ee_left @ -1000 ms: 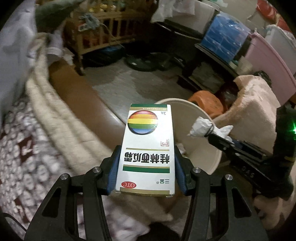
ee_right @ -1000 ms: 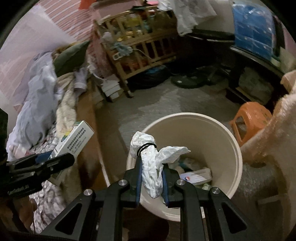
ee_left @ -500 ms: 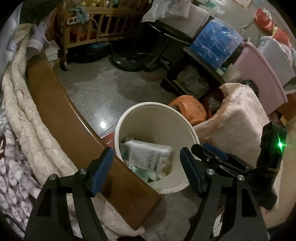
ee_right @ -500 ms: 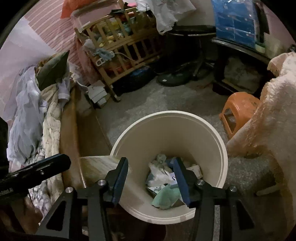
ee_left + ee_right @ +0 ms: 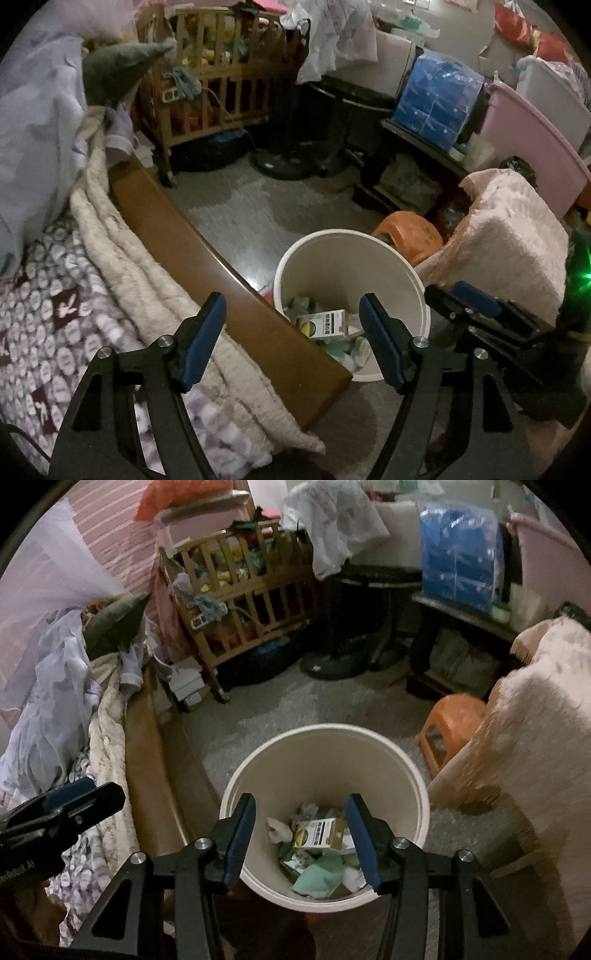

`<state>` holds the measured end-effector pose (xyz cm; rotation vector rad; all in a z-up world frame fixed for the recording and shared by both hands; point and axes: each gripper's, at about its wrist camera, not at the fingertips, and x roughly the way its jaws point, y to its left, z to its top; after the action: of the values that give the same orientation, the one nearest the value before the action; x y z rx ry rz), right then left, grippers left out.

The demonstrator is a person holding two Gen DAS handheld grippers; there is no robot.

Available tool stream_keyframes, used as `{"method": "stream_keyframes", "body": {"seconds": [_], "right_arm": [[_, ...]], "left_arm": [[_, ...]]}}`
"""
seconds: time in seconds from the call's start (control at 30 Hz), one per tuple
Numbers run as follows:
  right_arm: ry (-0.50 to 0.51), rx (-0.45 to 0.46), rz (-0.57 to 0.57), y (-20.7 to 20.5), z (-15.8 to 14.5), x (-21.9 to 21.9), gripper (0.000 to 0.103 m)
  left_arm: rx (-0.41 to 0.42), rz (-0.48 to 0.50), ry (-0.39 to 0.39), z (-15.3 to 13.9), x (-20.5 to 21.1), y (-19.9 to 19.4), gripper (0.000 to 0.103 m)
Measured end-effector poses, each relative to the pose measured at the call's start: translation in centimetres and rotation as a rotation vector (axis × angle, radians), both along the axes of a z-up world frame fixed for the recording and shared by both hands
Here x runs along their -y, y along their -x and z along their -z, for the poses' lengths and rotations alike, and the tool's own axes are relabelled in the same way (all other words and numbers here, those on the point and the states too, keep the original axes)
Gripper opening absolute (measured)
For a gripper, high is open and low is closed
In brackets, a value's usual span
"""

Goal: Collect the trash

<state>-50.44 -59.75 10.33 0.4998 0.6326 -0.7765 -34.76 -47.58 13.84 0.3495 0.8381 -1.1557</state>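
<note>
While I looked down through the right wrist camera, the medicine box [image 5: 320, 835] lay on its side on top of the litter inside the cream bin [image 5: 421, 805], with a crumpled white tissue [image 5: 277, 829] just beside it and a pale green wrapper [image 5: 320, 876] nearer to me; from the left wrist camera I saw the same medicine box [image 5: 325, 324] resting deep in the bin [image 5: 417, 295], partly ringed by other scraps. My right gripper [image 5: 303, 838] hung over the bin's mouth with its blue-padded fingers [image 5: 242, 836] spread wide and holding nothing; my left gripper [image 5: 293, 343] sat above the bed's edge, its fingers [image 5: 205, 338] likewise released and empty, the bin showing between them. The bin stood on the grey floor [image 5: 236, 210], close against the brown wooden bed rail [image 5: 192, 251]; a cream quilt [image 5: 122, 251] and a patterned purple blanket [image 5: 44, 306] lay along the bed behind that rail. An orange stool [image 5: 448, 725] stood just beyond the bin, beside a pink fuzzy throw [image 5: 532, 709]; farther off I could make out a wooden crib [image 5: 243, 602] piled with things, and a blue wrapped pack [image 5: 460, 561] on a dark shelf.
</note>
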Motion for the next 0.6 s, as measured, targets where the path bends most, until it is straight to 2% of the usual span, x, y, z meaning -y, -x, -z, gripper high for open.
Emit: {"method": "stream_keyframes", "body": {"seconds": [0.3,0.6], "right_arm": [[0.126,-0.002,0.006,0.6,-3.5,-3.1,0.049],[0.171,0.022,0.002,1.1,-5.4,-5.1,0.053]], "left_arm": [[0.082,-0.046,0.088,-2.6,-3.6,0.7,0.074],[0.126,-0.073,0.132,-3.8,-5.5,1.3,0.074]]}}
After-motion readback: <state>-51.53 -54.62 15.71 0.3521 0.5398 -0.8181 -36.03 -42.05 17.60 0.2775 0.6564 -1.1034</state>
